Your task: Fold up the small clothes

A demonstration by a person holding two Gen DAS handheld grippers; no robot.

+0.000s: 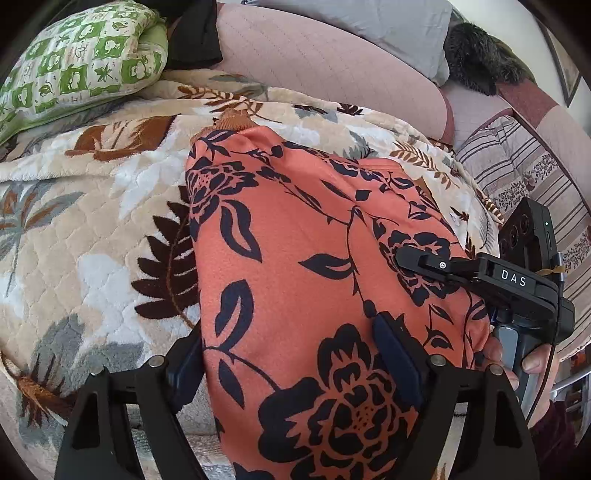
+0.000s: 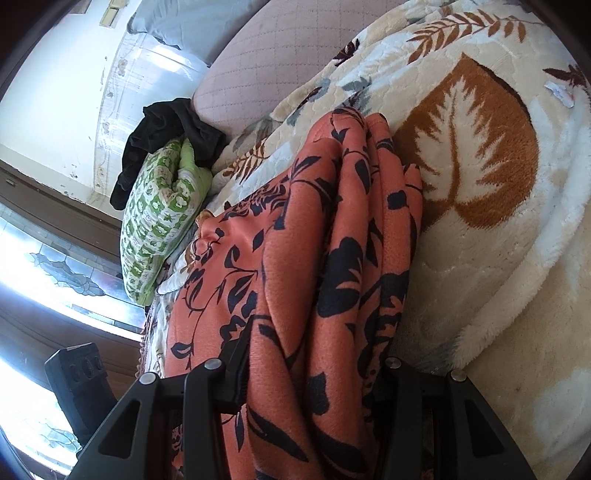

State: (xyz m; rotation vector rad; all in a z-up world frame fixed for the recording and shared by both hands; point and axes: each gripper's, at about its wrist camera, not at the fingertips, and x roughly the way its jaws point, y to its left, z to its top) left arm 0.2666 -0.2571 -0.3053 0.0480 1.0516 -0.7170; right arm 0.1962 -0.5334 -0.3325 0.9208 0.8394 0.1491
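Note:
An orange garment with a dark floral print [image 1: 295, 236] lies on a leaf-patterned blanket [image 1: 92, 206]. My left gripper [image 1: 291, 358] stands wide over its near edge, one finger on each side of the cloth. My right gripper [image 1: 410, 258] rests on the garment's right side, seen from the left wrist view. In the right wrist view the garment [image 2: 314, 258] is bunched in thick folds between my right gripper's [image 2: 314, 354] fingers, which hold a wad of it.
A green-and-white patterned pillow [image 1: 74, 62] and a black cloth [image 1: 192, 33] lie at the far left. A pink quilted cushion [image 1: 325, 62] and a grey pillow [image 1: 388, 29] sit behind. A striped quilt [image 1: 517, 166] lies to the right.

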